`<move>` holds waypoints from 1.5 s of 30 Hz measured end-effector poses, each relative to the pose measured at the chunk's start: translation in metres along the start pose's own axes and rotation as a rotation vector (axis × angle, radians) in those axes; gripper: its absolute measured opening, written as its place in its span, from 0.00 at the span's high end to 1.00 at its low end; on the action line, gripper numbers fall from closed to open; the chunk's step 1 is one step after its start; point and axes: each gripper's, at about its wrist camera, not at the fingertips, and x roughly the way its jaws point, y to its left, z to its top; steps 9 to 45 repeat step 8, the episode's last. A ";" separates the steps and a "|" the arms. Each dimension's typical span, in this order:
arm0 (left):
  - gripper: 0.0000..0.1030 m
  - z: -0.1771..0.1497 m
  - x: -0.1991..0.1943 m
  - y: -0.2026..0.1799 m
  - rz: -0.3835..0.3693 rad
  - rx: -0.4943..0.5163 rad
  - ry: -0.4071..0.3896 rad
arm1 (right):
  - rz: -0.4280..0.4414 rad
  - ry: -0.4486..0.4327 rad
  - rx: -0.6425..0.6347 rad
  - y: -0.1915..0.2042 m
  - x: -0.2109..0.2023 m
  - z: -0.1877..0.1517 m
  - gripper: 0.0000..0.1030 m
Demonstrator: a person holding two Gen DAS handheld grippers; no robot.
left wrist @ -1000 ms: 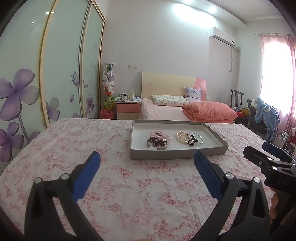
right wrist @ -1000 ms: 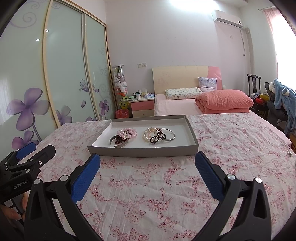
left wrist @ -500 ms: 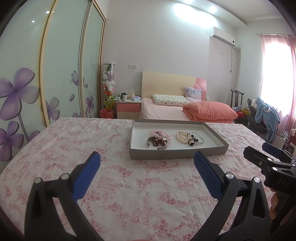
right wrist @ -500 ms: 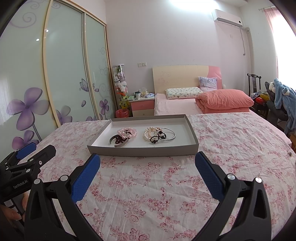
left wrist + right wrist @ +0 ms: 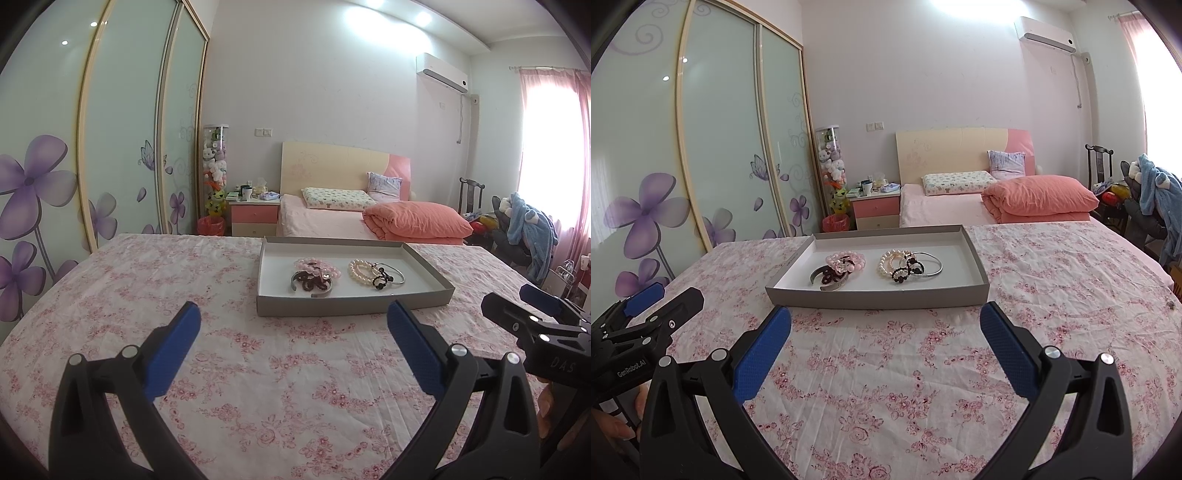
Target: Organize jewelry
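Floral sheet [image 5: 258,369] covers the surface. Grey tray [image 5: 879,297] sits on it, far of both grippers. Inside: pink and dark bracelets [image 5: 840,267] left, pearl beads with silver bangle [image 5: 910,264] right. Left gripper [image 5: 293,349] and right gripper [image 5: 886,349]: fingers wide apart, empty, hovering near side.

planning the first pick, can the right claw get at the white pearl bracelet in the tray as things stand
Probably yes: the right claw is open, and only bare cloth and the tray's low wall stand before the white pearl bracelet, though a dark beaded bracelet overlaps it.
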 end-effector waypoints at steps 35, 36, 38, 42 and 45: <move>0.04 0.000 0.001 0.000 -0.003 -0.007 0.007 | 0.000 0.001 -0.001 0.000 0.000 0.000 0.02; 0.04 0.000 0.001 0.000 -0.003 -0.007 0.007 | 0.000 0.001 -0.001 0.000 0.000 0.000 0.02; 0.04 0.000 0.001 0.000 -0.003 -0.007 0.007 | 0.000 0.001 -0.001 0.000 0.000 0.000 0.02; 0.04 0.000 0.001 0.000 -0.003 -0.007 0.007 | 0.000 0.001 -0.001 0.000 0.000 0.000 0.02; 0.04 0.000 0.001 0.000 -0.003 -0.007 0.007 | 0.000 0.001 -0.001 0.000 0.000 0.000 0.02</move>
